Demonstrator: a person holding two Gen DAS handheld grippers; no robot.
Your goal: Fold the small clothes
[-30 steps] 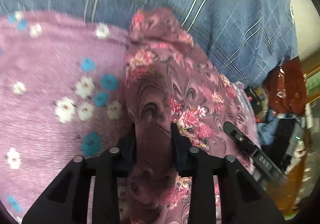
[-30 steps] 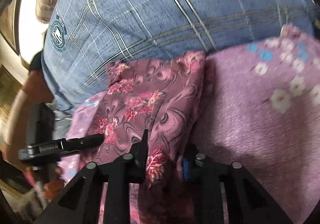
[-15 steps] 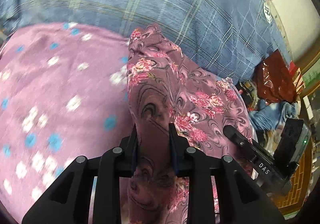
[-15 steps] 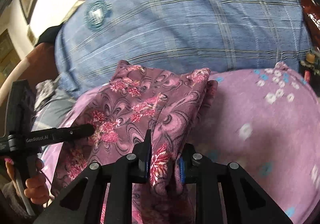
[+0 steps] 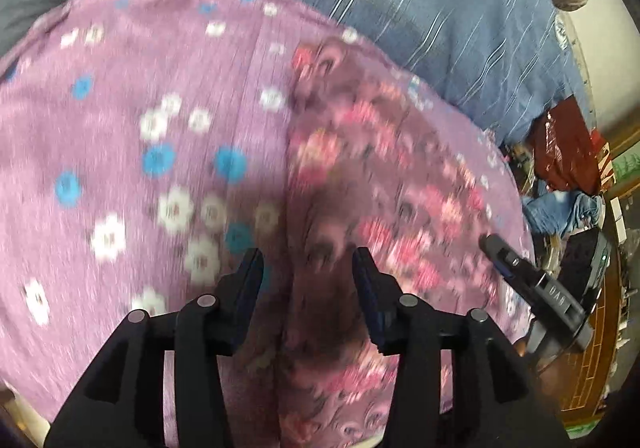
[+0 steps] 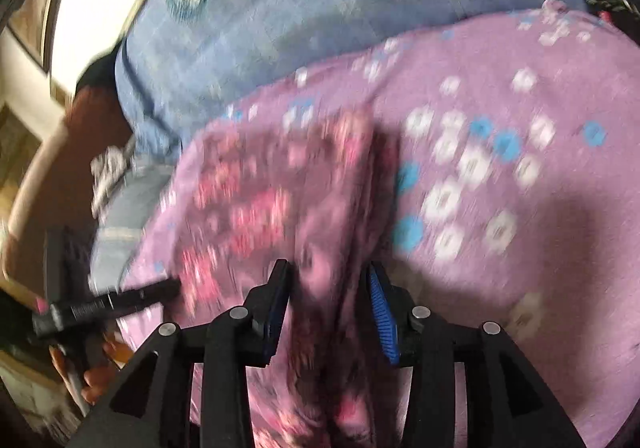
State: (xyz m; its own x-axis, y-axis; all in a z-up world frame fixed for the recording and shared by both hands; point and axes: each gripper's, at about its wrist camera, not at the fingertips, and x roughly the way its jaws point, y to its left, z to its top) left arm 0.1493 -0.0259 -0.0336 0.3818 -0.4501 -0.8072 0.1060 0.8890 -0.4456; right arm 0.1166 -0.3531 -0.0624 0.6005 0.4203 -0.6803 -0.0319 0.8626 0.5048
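Left gripper (image 5: 307,276) is letting go — its jaws are opening, and the dark floral garment (image 5: 360,176) still runs up between its fingers, no longer pinched. That garment is the landmark: a folded strip lying on the lilac flowered cloth (image 5: 132,120), with the blue striped sheet (image 5: 420,0) beyond its far end. Just to its right in the left wrist view, the other tool's finger reaches in at the strip's edge. Seen from the right wrist, the right gripper (image 6: 330,288) straddles the same garment (image 6: 280,184), its jaws opening too, fabric standing loose between the blue pads (image 6: 380,312).

Both views are smeared, so the fold's edges are hard to judge. To finish this release well, I'd spread fully before lifting away — otherwise a pad could drag a layer and undo the fold.
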